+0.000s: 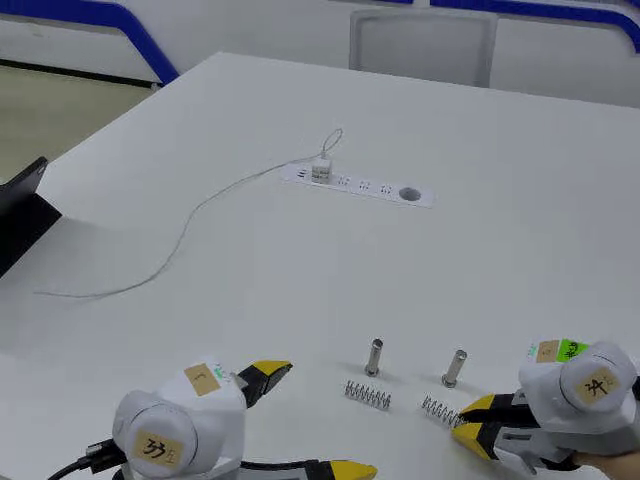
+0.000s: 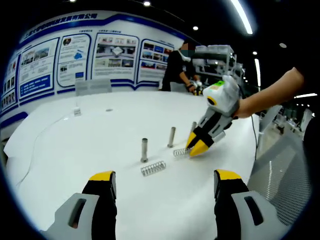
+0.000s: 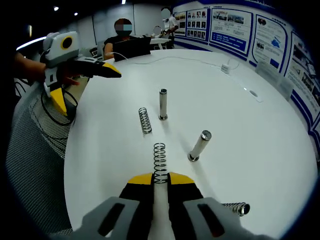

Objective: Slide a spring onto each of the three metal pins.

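Down at the near edge of the white surface [image 1: 500,260], the right gripper [image 1: 468,425] has its jaws pinched tight on the near end of a spring [image 1: 438,408]. The rest of the coil lies flat on the surface and points away from the jaws.

Just beyond it two metal pins stand upright and bare. The right-hand pin [image 1: 455,367] is closest to that gripped coil, and the left-hand pin [image 1: 374,357] stands beside it. A second spring [image 1: 367,394] lies loose just in front of the left-hand pin, touching nothing.

The right gripper view catches a third pin [image 3: 241,208] just beside that gripper. It looks to have coils round its shaft, though it is too small to be certain.

On the other side, the left gripper [image 1: 312,420] is held low with its jaws spread wide and nothing between them. It is aimed toward the pins and sits clear of them.

Farther back a power strip [image 1: 360,186] sits in the surface, with a thin cable [image 1: 190,225] trailing off to the left. A grey chair [image 1: 422,45] stands at the far edge.
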